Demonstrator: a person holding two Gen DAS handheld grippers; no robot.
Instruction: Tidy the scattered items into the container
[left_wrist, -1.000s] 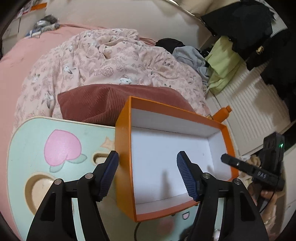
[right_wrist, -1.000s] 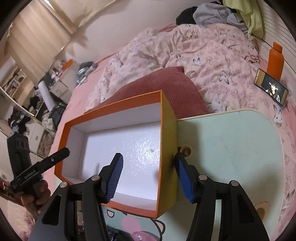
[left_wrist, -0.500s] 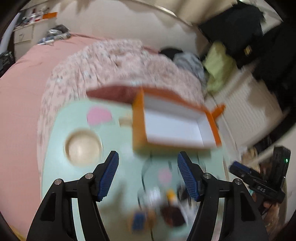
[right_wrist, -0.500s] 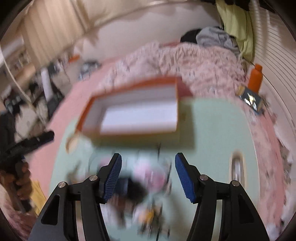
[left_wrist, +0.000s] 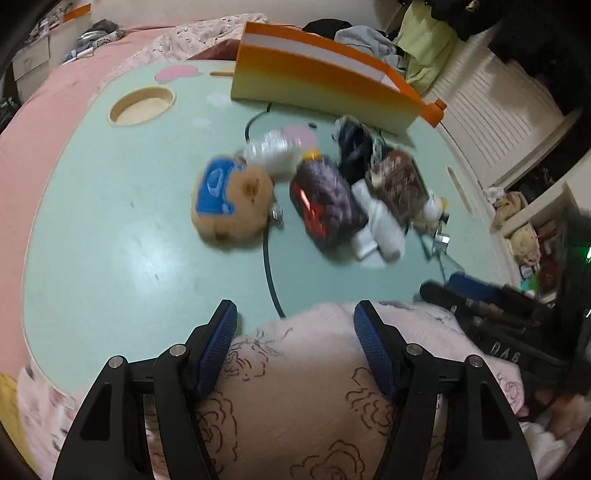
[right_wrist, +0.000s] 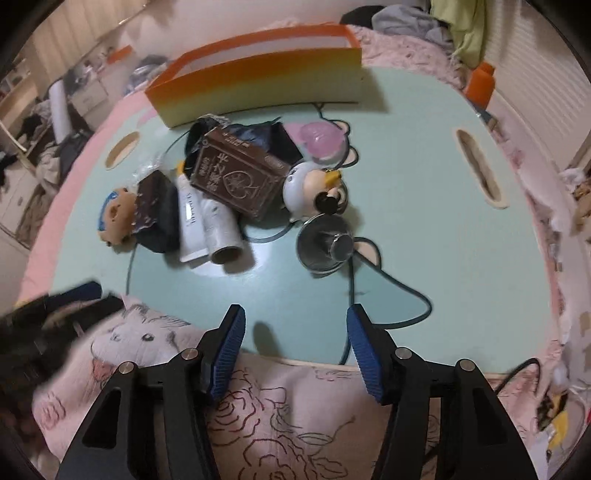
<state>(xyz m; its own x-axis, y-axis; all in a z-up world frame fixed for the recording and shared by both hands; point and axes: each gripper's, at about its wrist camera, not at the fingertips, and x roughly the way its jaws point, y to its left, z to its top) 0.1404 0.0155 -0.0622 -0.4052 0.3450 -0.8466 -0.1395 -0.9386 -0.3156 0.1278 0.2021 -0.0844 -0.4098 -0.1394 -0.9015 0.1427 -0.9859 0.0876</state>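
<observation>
Both grippers, left & right, released at near table edge; items clustered mid-table, orange box at far edge.

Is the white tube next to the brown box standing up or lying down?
Lying down. The white tube rests flat on the green table, beside a white roll, with the brown box leaning over their far ends.

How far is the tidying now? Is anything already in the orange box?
Nothing visibly done: the orange box stands at the table's far edge, its inside mostly hidden. The items, such as the brown box, white tubes and plush toy, lie on the table. Left gripper and right gripper are open, holding nothing. All the sorting remains.
</observation>
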